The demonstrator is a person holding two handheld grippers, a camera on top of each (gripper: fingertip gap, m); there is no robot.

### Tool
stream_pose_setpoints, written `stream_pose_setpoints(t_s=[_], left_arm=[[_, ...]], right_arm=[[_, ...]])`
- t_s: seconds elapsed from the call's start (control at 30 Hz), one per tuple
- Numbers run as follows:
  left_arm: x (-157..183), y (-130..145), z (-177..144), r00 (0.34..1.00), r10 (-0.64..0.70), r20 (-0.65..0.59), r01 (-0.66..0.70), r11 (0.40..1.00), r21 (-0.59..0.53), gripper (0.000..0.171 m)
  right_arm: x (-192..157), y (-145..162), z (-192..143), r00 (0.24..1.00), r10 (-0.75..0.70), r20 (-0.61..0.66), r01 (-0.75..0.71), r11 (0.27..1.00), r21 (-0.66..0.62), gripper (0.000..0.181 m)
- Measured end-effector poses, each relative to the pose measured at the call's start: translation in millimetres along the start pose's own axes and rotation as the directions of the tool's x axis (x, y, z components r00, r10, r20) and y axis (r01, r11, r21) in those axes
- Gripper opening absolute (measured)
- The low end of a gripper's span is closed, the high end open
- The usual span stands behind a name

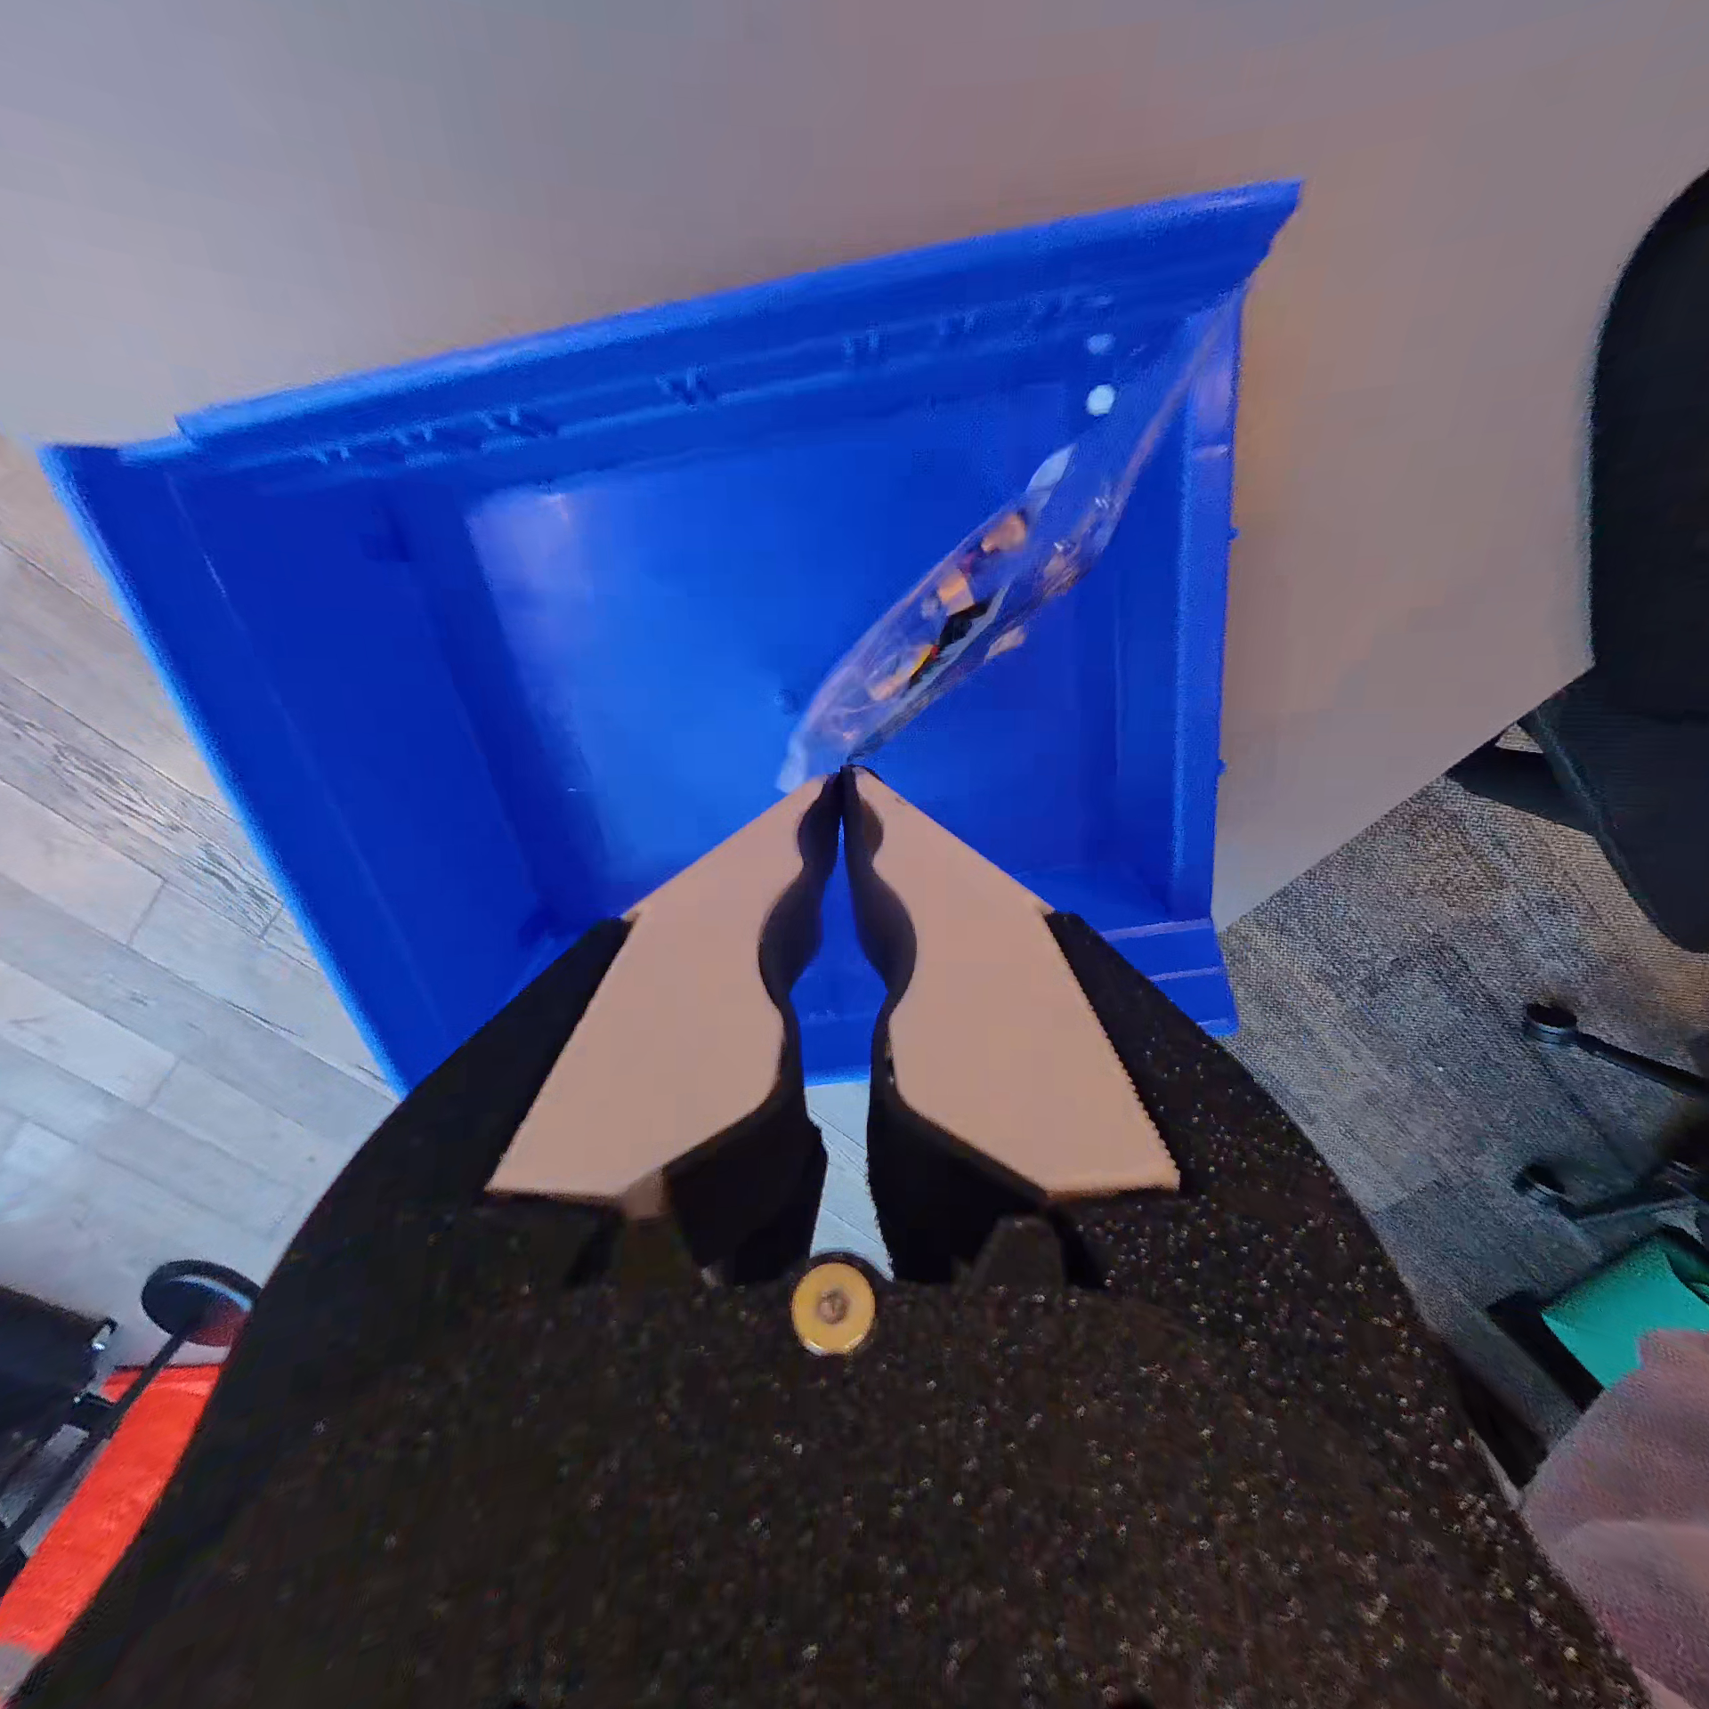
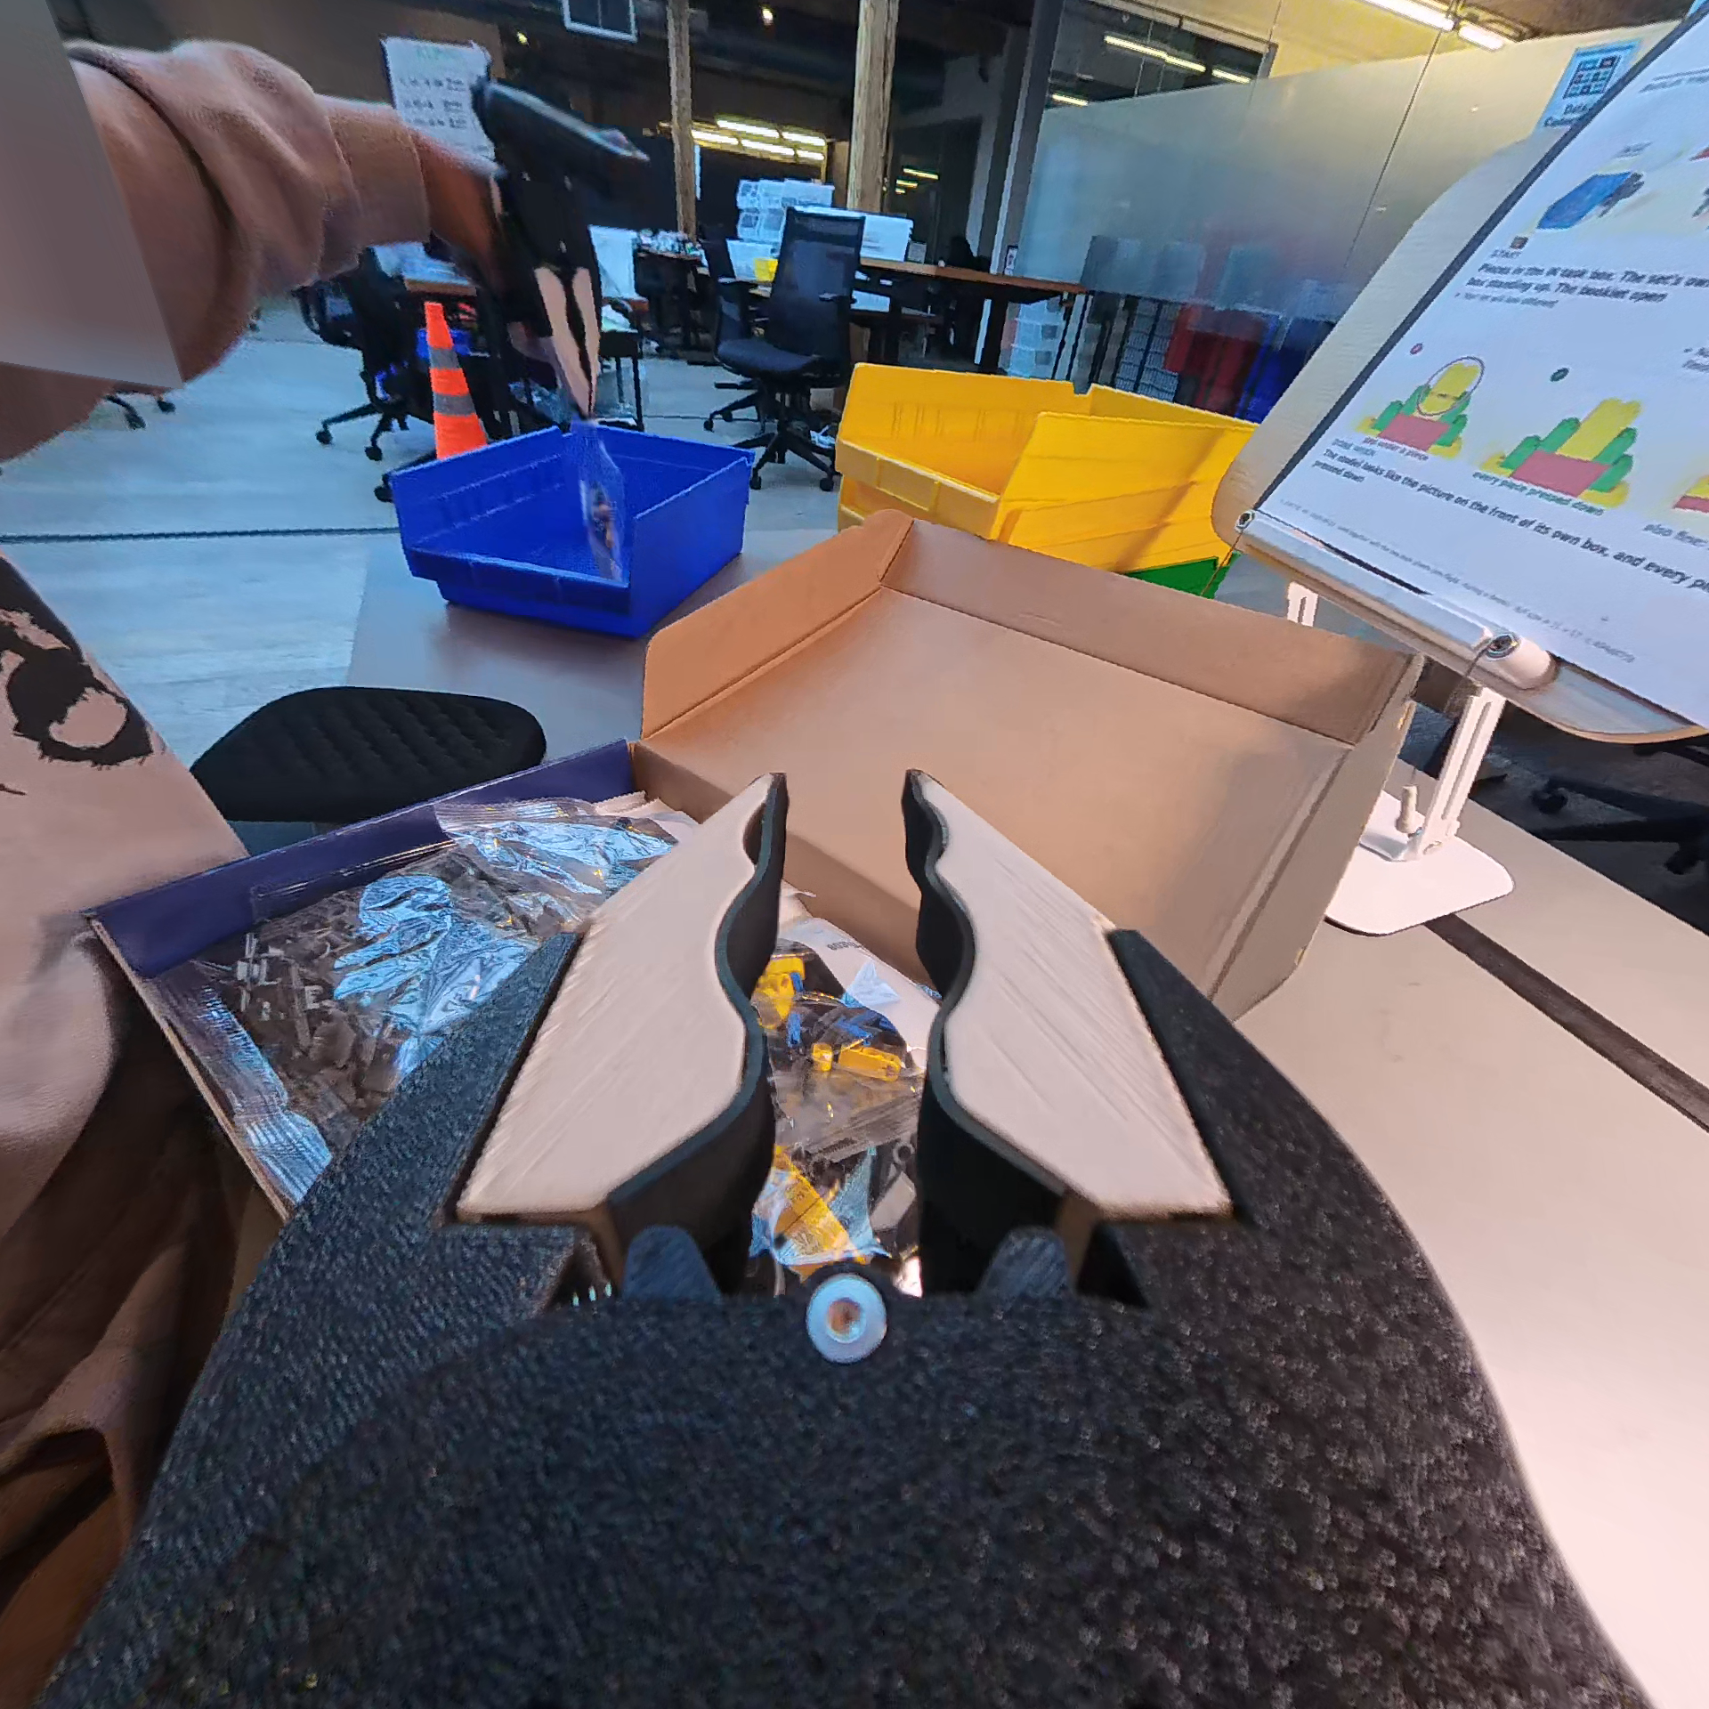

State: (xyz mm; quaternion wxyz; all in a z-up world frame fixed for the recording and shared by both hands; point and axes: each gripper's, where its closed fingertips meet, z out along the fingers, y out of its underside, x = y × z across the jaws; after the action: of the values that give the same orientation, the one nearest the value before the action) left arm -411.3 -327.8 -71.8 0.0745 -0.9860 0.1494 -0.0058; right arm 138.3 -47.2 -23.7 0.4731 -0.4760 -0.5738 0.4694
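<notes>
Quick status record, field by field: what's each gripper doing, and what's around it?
left gripper: shut on clear bag of small pieces, hanging above blue bin
right gripper: open, holds nothing, over open cardboard box
box contents: bag of yellow pieces between its fingers, bag of brown pieces beside it
nearby: yellow bins, instruction sheet on stand

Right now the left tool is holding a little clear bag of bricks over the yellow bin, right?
Not quite. The left tool is pinching the little clear bag over the blue bin, not the yellow one. The left wrist view shows the bag hanging above the blue bin's floor; the yellow bins stand apart in the right wrist view.
</notes>
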Motion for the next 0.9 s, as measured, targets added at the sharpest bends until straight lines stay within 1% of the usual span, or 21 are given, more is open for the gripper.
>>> stream_pose_setpoints(t_s=[0.13, 0.37, 0.47, 0.57, 0.6, 0.63, 0.67, 0.7, 0.73, 0.77, 0.8, 0.9], left_arm=[[18, -12, -16, 0.998, 0.054, 0.011, -0.054, 0.999, 0.001, 0.0], [32, -24, -36, 0.994, 0.102, 0.032, -0.101, 0.995, -0.01, 0.0], [36, -25, -43, 0.995, 0.096, 0.032, -0.096, 0.995, -0.021, 0.0], [33, -20, -35, 0.998, 0.055, 0.039, -0.054, 0.998, -0.025, 0.0], [39, -21, -28, 1.0, 0.03, 0.009, -0.03, 1.0, -0.007, 0.003], [53, -23, -18, 0.999, -0.003, -0.051, 0.003, 1.0, 0.016, 0.044], [70, -23, -5, 0.994, -0.009, -0.107, 0.011, 1.0, 0.019, 0.067], [84, -17, 10, 0.992, 0.031, -0.121, -0.032, 0.999, -0.008, 0.07], [93, -8, 26, 0.992, 0.067, -0.107, -0.073, 0.996, -0.051, 0.074], [103, -3, 39, 0.99, 0.083, -0.113, -0.091, 0.993, -0.07, 0.078], [111, -3, 50, 0.989, 0.09, -0.118, -0.097, 0.994, -0.059, 0.078], [115, 1, 72, 0.993, 0.108, -0.041, -0.109, 0.993, -0.035, 0.075]], right_arm=[[-8, -1, 4, 0.999, -0.019, 0.03, 0.019, 1.0, -0.007, 0.024], [-18, 1, 9, 0.998, -0.03, 0.063, 0.031, 0.999, -0.016, 0.025], [-21, 1, 11, 0.997, -0.033, 0.076, 0.034, 0.999, -0.014, 0.025], [-24, 1, 12, 0.996, -0.04, 0.084, 0.041, 0.999, -0.012, 0.025], [-25, 1, 13, 0.996, -0.04, 0.085, 0.041, 0.999, -0.011, 0.025], [-25, 2, 12, 0.996, -0.039, 0.084, 0.04, 0.999, -0.012, 0.025], [-26, 3, 11, 0.996, -0.04, 0.082, 0.041, 0.999, -0.013, 0.025], [-27, 4, 10, 0.996, -0.042, 0.078, 0.044, 0.999, -0.015, 0.025], [-27, 6, 8, 0.996, -0.044, 0.073, 0.046, 0.999, -0.02, 0.025], [-27, 8, 5, 0.997, -0.043, 0.067, 0.045, 0.999, -0.023, 0.025], [-25, 10, 3, 0.998, -0.036, 0.06, 0.038, 0.999, -0.025, 0.025], [-19, 12, 1, 0.998, 0.016, 0.057, -0.016, 1.0, -0.013, 0.024]])
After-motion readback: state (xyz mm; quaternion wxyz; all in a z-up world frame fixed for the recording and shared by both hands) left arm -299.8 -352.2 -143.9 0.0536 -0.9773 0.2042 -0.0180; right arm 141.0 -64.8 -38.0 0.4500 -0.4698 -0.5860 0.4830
